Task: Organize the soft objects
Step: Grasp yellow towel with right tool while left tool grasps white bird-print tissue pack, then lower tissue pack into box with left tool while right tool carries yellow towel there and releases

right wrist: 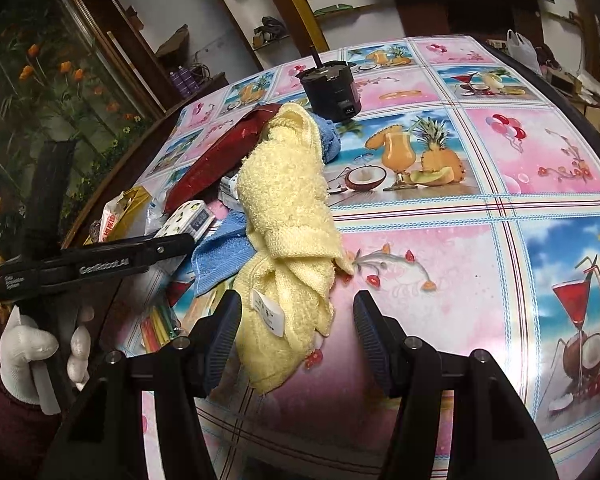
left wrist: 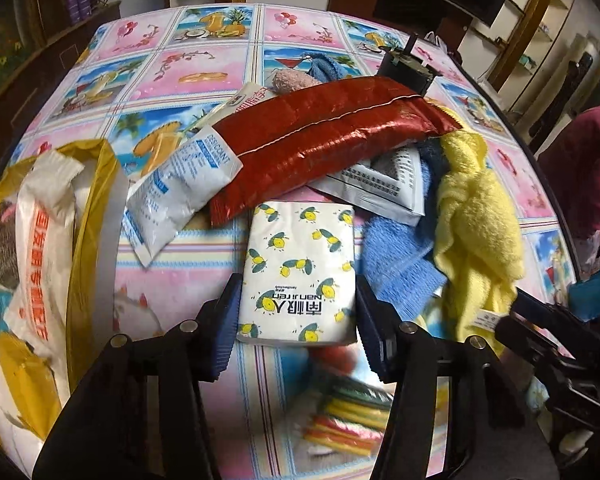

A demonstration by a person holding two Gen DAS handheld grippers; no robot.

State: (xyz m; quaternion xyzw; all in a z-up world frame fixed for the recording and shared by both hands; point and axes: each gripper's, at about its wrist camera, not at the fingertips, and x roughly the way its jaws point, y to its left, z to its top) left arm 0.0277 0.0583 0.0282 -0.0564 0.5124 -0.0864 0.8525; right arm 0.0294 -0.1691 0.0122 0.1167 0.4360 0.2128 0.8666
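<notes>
My left gripper [left wrist: 296, 312] is shut on a white tissue pack [left wrist: 300, 268] printed with yellow lemons; both blue pads press its sides. The pack's near end seems lifted off the table. Behind it lie a red foil bag [left wrist: 324, 136], a white desiccant sachet [left wrist: 176, 192], a white printed pouch [left wrist: 384, 184], a blue towel [left wrist: 396, 256] and a yellow towel [left wrist: 476, 216]. My right gripper [right wrist: 298, 320] is open, its fingers on either side of the yellow towel's [right wrist: 288, 216] near end with the label. The left gripper [right wrist: 100, 264] shows at the left of the right wrist view.
A yellow and white plastic bag [left wrist: 40, 240] lies at the table's left. A black cylindrical device [right wrist: 332, 88] stands at the far side. A pink fluffy cloth [left wrist: 292, 80] and another blue cloth [left wrist: 324, 66] lie behind the red bag. The patterned tablecloth [right wrist: 500, 200] stretches to the right.
</notes>
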